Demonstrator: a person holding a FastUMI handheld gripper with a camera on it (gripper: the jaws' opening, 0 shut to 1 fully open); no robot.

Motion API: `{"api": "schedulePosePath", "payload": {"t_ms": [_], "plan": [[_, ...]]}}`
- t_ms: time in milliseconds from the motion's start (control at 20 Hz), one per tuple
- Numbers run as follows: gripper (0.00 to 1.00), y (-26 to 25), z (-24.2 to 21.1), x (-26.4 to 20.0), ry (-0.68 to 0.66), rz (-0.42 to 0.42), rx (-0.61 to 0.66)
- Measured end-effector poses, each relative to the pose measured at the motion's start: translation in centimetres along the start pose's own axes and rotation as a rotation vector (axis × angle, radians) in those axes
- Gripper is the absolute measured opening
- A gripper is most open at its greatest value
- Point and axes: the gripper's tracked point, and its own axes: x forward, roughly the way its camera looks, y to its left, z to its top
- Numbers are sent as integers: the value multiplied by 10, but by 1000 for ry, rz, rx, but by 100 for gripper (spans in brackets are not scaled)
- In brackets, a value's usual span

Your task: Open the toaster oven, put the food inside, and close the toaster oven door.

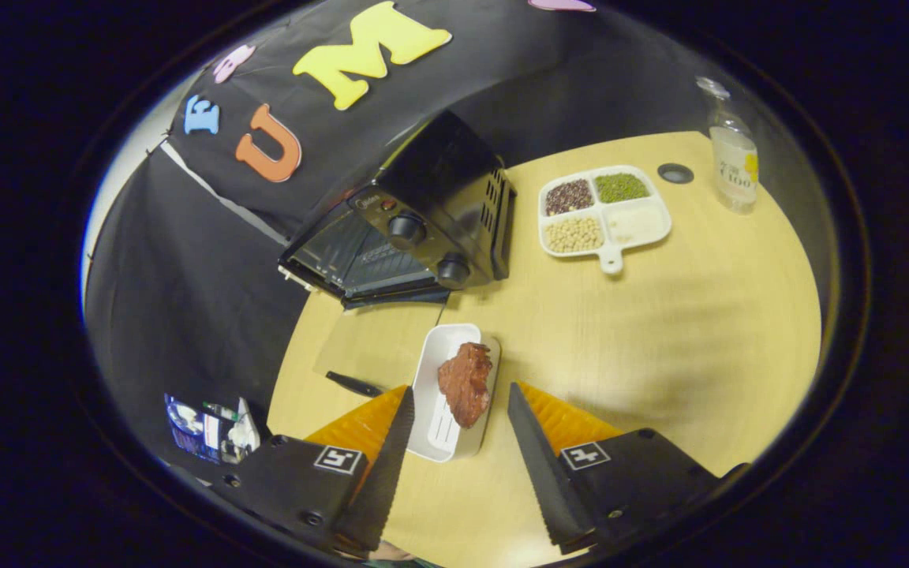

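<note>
Toaster oven (415, 229) door looks already down — food (465, 383) not yet inside, on its white tray (439, 371) between the spread, empty fingers (454, 410); loading and closing remain.

From my claw (458, 398), fingers apart: tray (440, 359) with meat (465, 383) between them, on the table (660, 331). Toaster oven (415, 221) at 11 o'clock beyond. Divided dish (603, 211) at 1 o'clock, bottle (732, 158) at 2 o'clock behind it.
</note>
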Motion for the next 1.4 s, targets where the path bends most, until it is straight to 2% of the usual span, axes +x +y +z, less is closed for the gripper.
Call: {"api": "schedulePosePath", "payload": {"t_ms": [50, 150, 200, 300, 600, 800, 1000, 1400], "plan": [[72, -3, -3, 5, 24, 8, 18], [54, -5, -5, 8, 43, 40, 80], [20, -1, -9, 11, 50, 56, 91], [12, 0, -14, 5, 43, 50, 73], [11, 21, -17, -24, -50, -47, -55], [11, 47, -20, -41, -121, -167, -206], [11, 77, -19, -44, -210, -326, -383], [11, 165, -36, 2, -273, -329, -536]]}}
